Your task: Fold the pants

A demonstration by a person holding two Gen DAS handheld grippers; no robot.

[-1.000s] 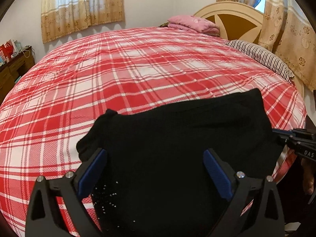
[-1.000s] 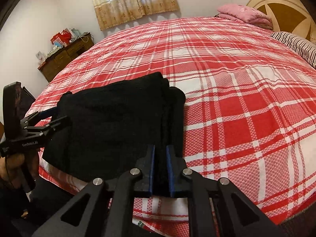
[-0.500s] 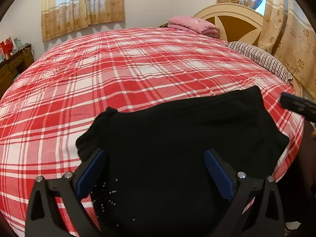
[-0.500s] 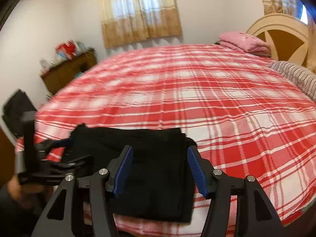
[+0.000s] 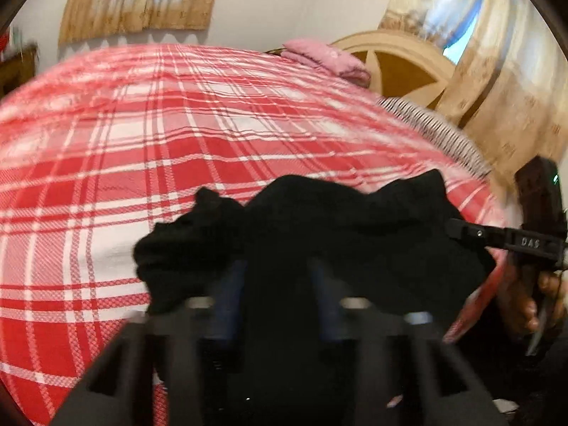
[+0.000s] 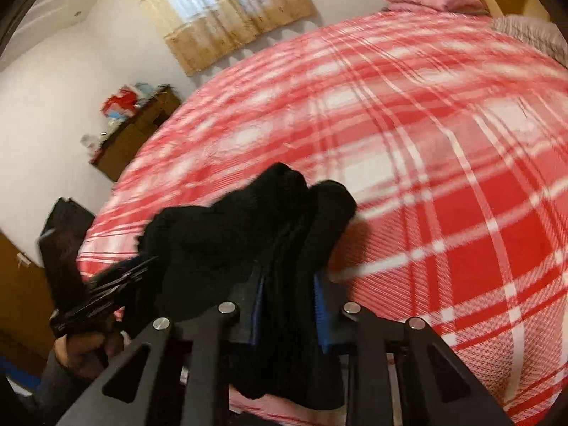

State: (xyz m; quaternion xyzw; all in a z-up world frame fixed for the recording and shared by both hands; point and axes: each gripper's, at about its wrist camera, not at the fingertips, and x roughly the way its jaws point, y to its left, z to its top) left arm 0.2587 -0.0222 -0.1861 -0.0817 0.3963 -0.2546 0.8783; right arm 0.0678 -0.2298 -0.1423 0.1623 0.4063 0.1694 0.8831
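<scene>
The black pants [image 5: 319, 234] are folded and bunched near the front edge of the bed. My left gripper [image 5: 277, 284] is shut on the near edge of the pants, which fill the gap between its blurred fingers. My right gripper [image 6: 289, 294] is shut on the right end of the pants [image 6: 255, 234], with thick cloth between its blue pads. The cloth is lifted and rumpled between the two grippers. The right gripper also shows in the left wrist view [image 5: 497, 238], and the left one in the right wrist view [image 6: 106, 291].
The bed [image 5: 177, 135] has a red and white plaid cover. A pink folded blanket [image 5: 326, 58] and a striped pillow [image 5: 436, 131] lie by the wooden headboard [image 5: 401, 64]. A wooden cabinet [image 6: 135, 131] with clutter stands by the far wall under a curtained window [image 6: 227, 10].
Both grippers have closed on the pants' near edge, which was lying flat a second ago. The cloth is now lifted and bunched, and both views are blurred by motion.
</scene>
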